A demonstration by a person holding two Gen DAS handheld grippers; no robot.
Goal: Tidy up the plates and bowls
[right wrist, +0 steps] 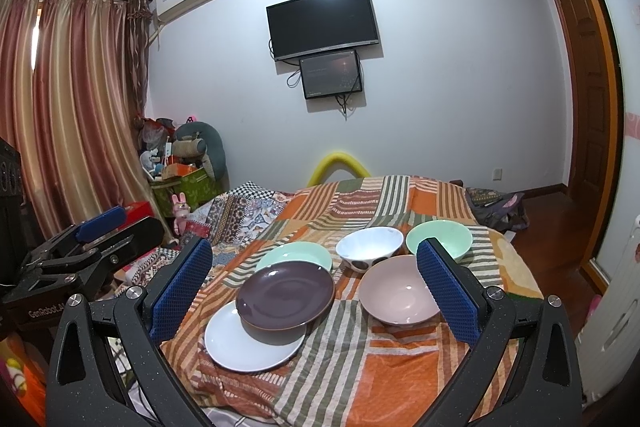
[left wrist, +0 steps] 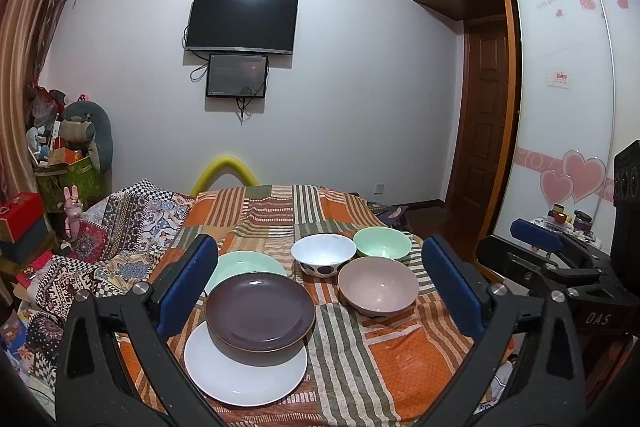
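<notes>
On the striped orange cloth a dark purple plate rests on a white plate, with a mint green plate behind them. To the right stand a white spotted bowl, a mint green bowl and a pink bowl. My left gripper hangs open above the dishes, holding nothing. Also open and empty, my right gripper hovers over the same spot, its right pad overlapping the pink bowl.
A patchwork quilt covers the bed's left side. Boxes and soft toys pile up in the left corner by the curtain. A television hangs on the far wall. The wardrobe and door stand at right.
</notes>
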